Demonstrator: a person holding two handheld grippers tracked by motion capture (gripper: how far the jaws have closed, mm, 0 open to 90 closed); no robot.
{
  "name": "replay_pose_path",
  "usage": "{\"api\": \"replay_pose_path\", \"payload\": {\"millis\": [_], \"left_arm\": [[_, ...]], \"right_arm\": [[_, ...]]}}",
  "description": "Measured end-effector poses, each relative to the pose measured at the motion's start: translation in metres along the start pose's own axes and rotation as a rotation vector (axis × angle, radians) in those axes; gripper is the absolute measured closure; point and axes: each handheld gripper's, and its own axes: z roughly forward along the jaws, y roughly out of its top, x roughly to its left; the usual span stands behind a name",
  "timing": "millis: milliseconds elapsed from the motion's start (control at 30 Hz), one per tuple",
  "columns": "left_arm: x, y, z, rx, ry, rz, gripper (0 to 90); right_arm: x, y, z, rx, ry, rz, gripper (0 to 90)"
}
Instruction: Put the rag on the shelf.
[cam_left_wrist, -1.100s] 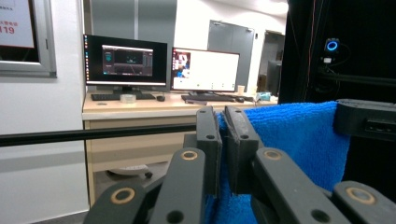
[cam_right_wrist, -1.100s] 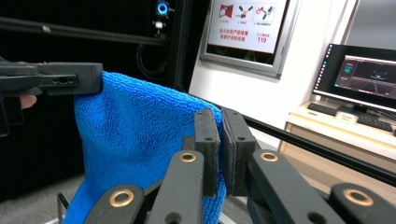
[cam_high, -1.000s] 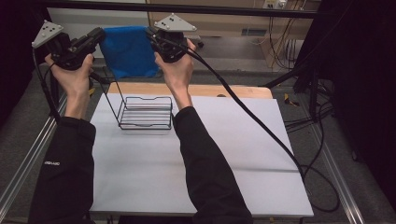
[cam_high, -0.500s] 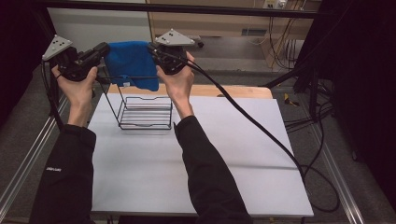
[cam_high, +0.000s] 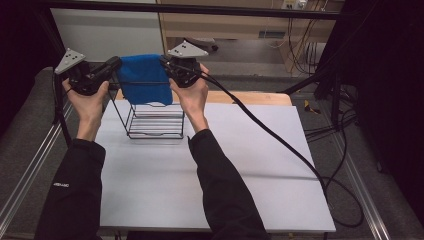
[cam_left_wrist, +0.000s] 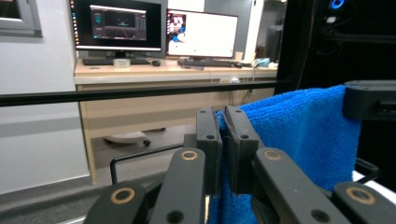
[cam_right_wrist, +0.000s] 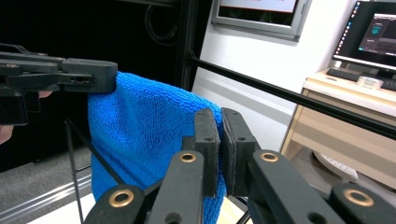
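Blue terry cloth (cam_high: 145, 85) hangs stretched, each black tool (cam_high: 116, 64) (cam_high: 164, 62) pinching a top corner above wire rack (cam_high: 152, 120).

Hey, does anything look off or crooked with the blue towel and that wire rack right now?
Nothing stands out. The blue towel hangs fairly level between the left gripper and right gripper, each clamped on an upper corner, above the upright wire rack.

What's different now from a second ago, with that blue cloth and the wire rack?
Both hands have come down, lowering the blue terry cloth stretched between the left gripper and the right gripper towards the top of the black wire rack; its lower edge now hangs at the rack's top bar. Both grippers stay clamped on its upper corners, and the rack has not moved on the white table.
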Motion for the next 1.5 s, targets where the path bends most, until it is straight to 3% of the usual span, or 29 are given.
{"api": "replay_pose_path", "payload": {"millis": [233,500,867,1200,1500], "left_arm": [[-0.002,0.008,-0.014,-0.021,-0.027,0.023,84.9],[-0.001,0.010,-0.024,-0.019,-0.043,0.026,84.9],[-0.003,0.008,-0.036,0.055,-0.062,0.013,84.8],[-0.005,0.001,-0.043,0.105,-0.078,0.002,84.5],[-0.010,-0.005,-0.047,0.163,-0.081,0.032,83.2]], "right_arm": [[0.006,0.004,-0.009,-0.041,0.022,0.002,86.4],[0.013,0.006,-0.017,-0.042,0.055,-0.007,86.2],[0.018,0.006,-0.022,0.036,0.106,0.030,86.0],[0.024,0.004,-0.028,0.102,0.146,0.023,85.7],[0.026,-0.005,-0.030,0.155,0.178,0.032,85.4]]}}
